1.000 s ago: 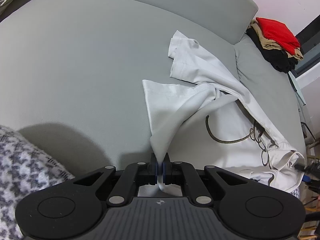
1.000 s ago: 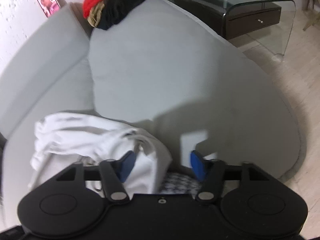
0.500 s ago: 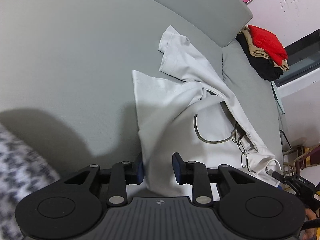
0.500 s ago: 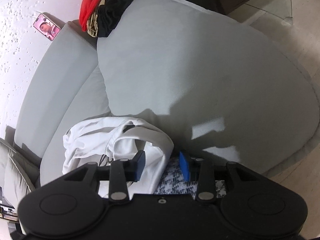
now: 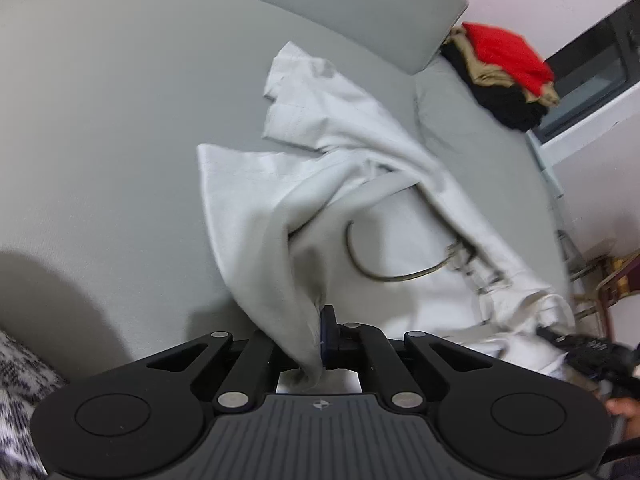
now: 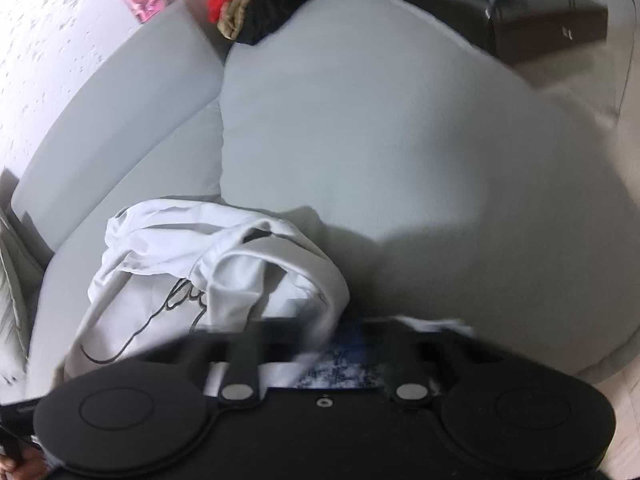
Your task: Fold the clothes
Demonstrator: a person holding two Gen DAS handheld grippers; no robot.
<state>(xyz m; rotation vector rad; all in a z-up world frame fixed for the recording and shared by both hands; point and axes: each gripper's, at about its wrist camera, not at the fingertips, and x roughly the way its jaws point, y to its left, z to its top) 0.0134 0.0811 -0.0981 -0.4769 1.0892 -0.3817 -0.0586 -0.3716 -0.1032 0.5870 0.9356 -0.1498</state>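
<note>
A white T-shirt (image 5: 360, 184) with a dark line drawing lies crumpled on the grey sofa (image 5: 120, 120). My left gripper (image 5: 310, 340) is shut on a fold of its near edge, and the cloth hangs over the left finger. In the right wrist view the same white T-shirt (image 6: 224, 272) lies bunched at the lower left. My right gripper (image 6: 320, 344) is at the shirt's near edge; its fingers are blurred by motion, and I cannot tell if they hold cloth.
A pile of red, tan and black clothes (image 5: 508, 76) sits at the far end of the sofa and also shows in the right wrist view (image 6: 264, 4). A glass table (image 6: 560, 12) stands beyond the sofa. A black-and-white patterned cloth (image 5: 20, 392) is near left.
My left gripper opened half a second ago and has now shut again on the shirt's near fold. My right gripper narrowed and moved in on the shirt's edge.
</note>
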